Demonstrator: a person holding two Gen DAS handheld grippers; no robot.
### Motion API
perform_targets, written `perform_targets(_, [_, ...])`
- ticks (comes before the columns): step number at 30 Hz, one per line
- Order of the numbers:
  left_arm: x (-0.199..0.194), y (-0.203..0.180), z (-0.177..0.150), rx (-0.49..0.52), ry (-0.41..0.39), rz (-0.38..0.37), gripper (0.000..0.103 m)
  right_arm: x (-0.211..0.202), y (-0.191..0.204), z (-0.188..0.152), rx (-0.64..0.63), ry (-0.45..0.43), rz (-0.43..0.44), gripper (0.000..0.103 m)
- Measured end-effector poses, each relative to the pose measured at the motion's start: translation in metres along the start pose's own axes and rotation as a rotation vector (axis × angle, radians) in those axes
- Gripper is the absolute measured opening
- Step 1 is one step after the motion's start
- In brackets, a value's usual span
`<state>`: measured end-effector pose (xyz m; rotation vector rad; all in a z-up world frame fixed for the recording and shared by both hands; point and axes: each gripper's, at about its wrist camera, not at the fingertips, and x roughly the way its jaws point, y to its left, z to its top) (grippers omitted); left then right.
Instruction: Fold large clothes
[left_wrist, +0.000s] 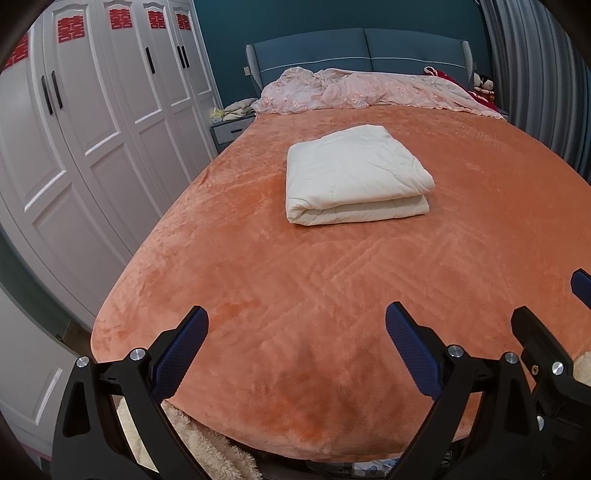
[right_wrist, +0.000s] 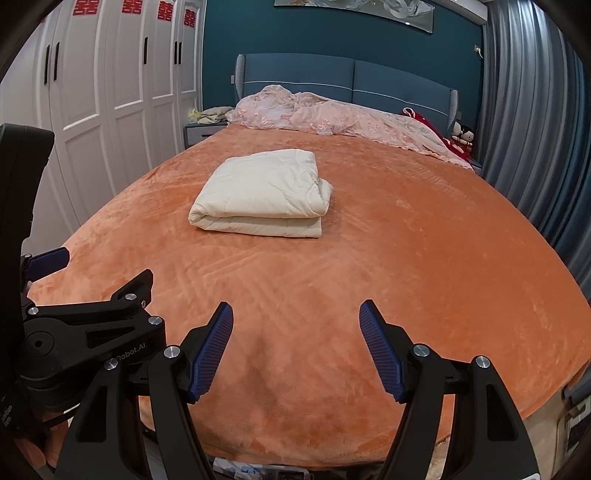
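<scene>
The thick cream quilted comforter (left_wrist: 354, 173) is seen already folded into a neat layered block, laid mid-bed on the orange plush bedspread (left_wrist: 295, 295), nearer the headboard edge. Little appears left. The left gripper (left_wrist: 295, 354) and right gripper (right_wrist: 295, 350) are held over the foot edge, jaws apart and empty.

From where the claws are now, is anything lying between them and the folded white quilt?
Nothing visible does. Only bare orange bedspread lies between the open left claw, the open right claw and the folded white quilt. The crumpled pink cover sits beyond it, by the headboard.
</scene>
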<state>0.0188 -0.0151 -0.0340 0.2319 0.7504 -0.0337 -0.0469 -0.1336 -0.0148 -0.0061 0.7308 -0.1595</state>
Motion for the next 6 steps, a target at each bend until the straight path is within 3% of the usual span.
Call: perform_targets(6, [-0.0020, 0.0007, 0.0016, -0.008, 0.006, -0.010, 0.093, -0.0024, 0.0001, 0.0000, 0.001, -0.002, -0.004, 0.069])
